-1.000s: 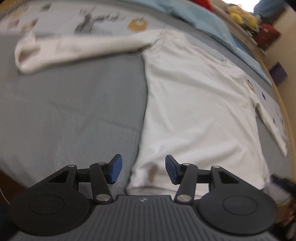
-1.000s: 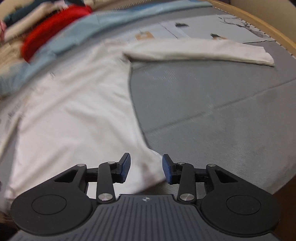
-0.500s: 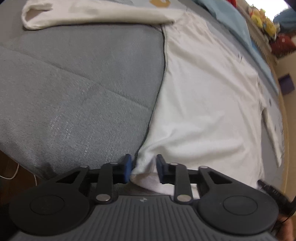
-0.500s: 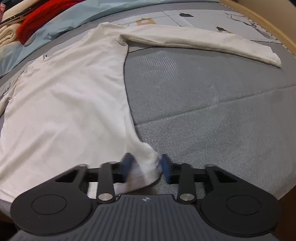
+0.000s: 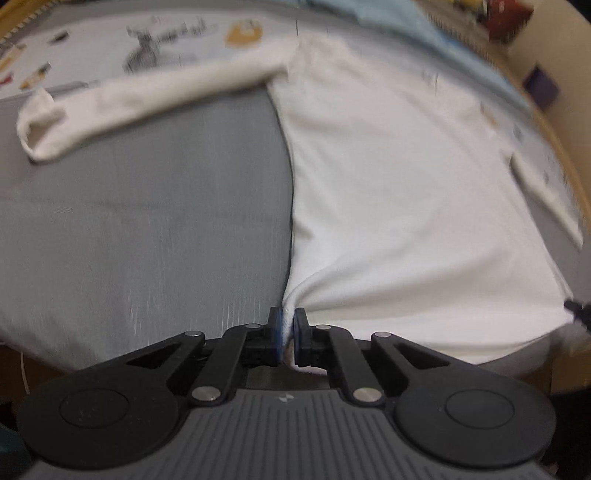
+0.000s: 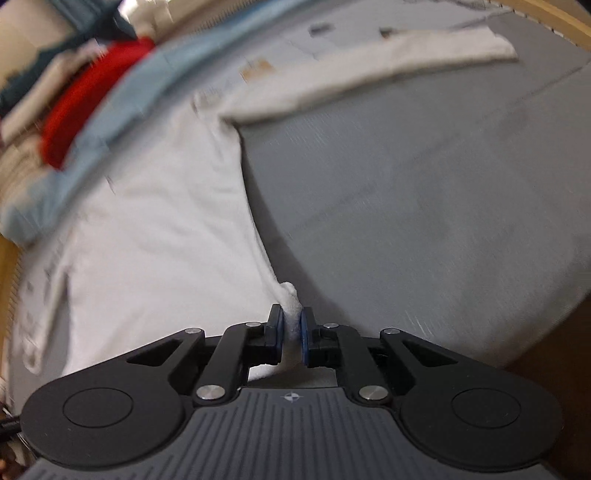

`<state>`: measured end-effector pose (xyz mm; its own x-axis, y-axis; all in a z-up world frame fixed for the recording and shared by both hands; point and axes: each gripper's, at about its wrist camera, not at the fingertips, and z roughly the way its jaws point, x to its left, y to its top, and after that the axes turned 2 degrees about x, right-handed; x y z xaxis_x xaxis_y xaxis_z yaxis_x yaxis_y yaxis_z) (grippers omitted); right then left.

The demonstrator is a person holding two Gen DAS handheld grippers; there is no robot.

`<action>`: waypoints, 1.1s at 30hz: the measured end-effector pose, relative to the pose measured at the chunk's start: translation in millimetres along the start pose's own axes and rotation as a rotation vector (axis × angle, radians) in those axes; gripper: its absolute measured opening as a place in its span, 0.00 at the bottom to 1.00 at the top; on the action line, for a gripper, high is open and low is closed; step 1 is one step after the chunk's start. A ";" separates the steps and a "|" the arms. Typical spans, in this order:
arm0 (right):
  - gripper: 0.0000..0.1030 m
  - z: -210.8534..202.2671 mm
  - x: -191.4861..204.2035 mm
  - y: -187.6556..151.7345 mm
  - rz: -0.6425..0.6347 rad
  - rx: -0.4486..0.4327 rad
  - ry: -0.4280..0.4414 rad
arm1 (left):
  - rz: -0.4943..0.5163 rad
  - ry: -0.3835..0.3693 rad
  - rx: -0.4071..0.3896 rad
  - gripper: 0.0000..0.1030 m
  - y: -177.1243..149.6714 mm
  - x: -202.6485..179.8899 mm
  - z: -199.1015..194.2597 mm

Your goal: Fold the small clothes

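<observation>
Both bottom corners of the white long-sleeved shirt (image 5: 399,192), spread flat on the grey bed cover (image 5: 147,229), are now pinched: our left gripper (image 5: 288,338) and right gripper (image 6: 291,338), gaping a second ago, have just been closing and clamp cloth. Beyond lie a light blue cloth (image 6: 122,96) and a red garment (image 6: 88,103), blurred.

White long-sleeved shirt (image 5: 406,184): soft matt knit cloth. Grey bed cover (image 5: 147,240): woven, fine diagonal rib, slight sheen. Black two-finger gripper (image 6: 291,332): matt plastic, bright metal rivets. Bed rim (image 6: 554,18), one o'clock: smooth wood.
</observation>
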<state>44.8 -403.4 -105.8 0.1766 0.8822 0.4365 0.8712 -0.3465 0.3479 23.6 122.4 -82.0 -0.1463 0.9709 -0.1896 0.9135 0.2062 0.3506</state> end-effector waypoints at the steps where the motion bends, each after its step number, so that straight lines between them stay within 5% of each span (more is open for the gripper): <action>1: 0.09 1.1 0.2 -1.3 -0.005 0.020 -0.005 | 0.020 0.011 0.027 0.06 -2.6 -1.7 3.5; 6: 0.09 5.9 13.4 -4.7 -0.096 0.069 -0.059 | 0.073 0.066 0.074 0.06 -9.9 -8.9 5.4; 9: 0.10 11.8 21.4 -0.7 -0.146 0.053 -0.179 | 0.139 0.113 0.116 0.11 -12.7 -23.0 13.2; 12: 0.10 -2.2 24.6 3.2 -0.130 -0.050 -0.169 | 0.128 0.109 0.000 0.31 -9.2 -25.8 1.9; 16: 0.11 -17.5 32.3 6.4 -0.157 -0.142 -0.099 | 0.091 0.001 -0.087 0.31 -1.0 -25.0 -10.8; 18: 0.11 -7.5 33.2 3.4 -0.171 -0.068 -0.057 | 0.087 -0.005 -0.040 0.30 -2.0 -27.1 -1.1; 22: 0.10 26.3 36.5 -8.4 -0.237 0.099 -0.169 | 0.141 0.111 0.151 0.23 -8.6 -31.7 34.4; 33: 0.11 22.8 39.1 -7.3 -0.237 0.072 -0.182 | 0.128 -0.032 0.023 0.23 -2.3 -32.0 3.0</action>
<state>55.8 -359.1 -110.2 0.0376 0.9806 0.1923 0.9270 -0.1061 0.3597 27.3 90.5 -79.4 -0.0159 0.9846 -0.1743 0.9325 0.0775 0.3526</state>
